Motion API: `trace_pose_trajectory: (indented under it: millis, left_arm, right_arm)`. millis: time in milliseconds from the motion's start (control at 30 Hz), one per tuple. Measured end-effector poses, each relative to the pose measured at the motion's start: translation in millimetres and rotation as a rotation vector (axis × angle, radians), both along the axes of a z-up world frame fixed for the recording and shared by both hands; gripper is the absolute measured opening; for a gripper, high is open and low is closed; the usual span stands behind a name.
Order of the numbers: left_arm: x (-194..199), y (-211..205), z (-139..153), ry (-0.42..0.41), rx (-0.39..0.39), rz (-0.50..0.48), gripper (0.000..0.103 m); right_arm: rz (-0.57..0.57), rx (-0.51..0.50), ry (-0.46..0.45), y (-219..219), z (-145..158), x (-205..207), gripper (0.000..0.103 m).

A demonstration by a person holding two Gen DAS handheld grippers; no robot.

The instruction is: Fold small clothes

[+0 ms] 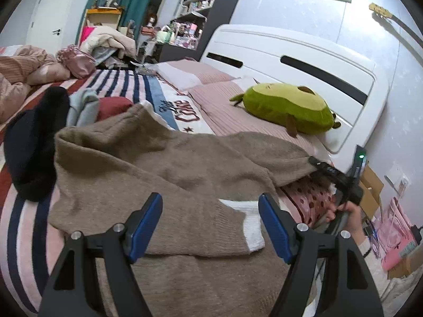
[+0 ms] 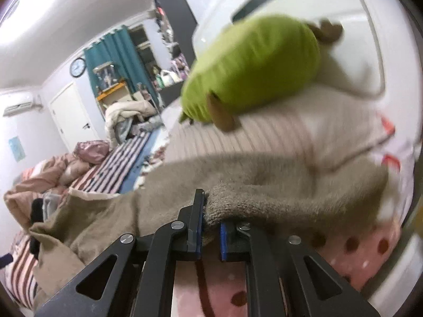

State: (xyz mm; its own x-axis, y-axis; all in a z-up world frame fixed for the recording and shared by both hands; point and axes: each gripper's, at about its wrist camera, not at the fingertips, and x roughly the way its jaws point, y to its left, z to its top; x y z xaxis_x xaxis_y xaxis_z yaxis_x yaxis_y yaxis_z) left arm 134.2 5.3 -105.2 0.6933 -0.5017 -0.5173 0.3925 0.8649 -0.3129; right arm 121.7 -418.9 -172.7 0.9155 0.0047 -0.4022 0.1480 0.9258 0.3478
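Tan knit sweater mid-fold on the bed, one edge pinched and lifted.

The fuzzy tan knitted sweater (image 1: 164, 174) lies spread across the striped bedspread (image 1: 23, 227), one part already doubled over near its white ribbed band (image 1: 251, 227), and its far edge raised off the bed. It looks soft, thick and limp, light enough to lift by one edge but likely to sag and drag, so holding it at a hem or cuff, where the knit is denser, seems best. The right gripper (image 2: 211, 227) has its jaws clenched on a bunched edge of the sweater (image 2: 238, 206). The left gripper (image 1: 211, 224) hovers over the folded part, jaws released and spread wide, holding nothing. Beyond lie a heap of dark and grey clothes (image 1: 39, 137) and a green avocado plush toy (image 1: 288, 108) by the white headboard (image 1: 304, 58).
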Motion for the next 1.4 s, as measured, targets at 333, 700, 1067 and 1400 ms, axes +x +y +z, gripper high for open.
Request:
trace_pose_trajectory:
  millis: [333,700,1067,1400]
  left_arm:
    - [-19.8,34.0,2.4,-0.09,0.036,0.116,0.074]
    - [-39.2,59.5,3.5,-0.165,0.068,0.227,0.09]
    - [-41.8,70.5,1.0,-0.143,0.045,0.264,0.095]
    - [-45.5,68.8,6.1,-0.146,0.053,0.272,0.096]
  right_arm:
    - [0.387,-0.228,-0.113,116.5,67.8,3.1,0.004]
    - [0.742,-0.232,0.327,243.0,-51.2,23.9,0.023]
    - [0.505,0.035,0.237,135.4,-28.4,-26.8,0.091]
    - [0.468,0.405,0.165,100.7,-38.6,25.1,0.081]
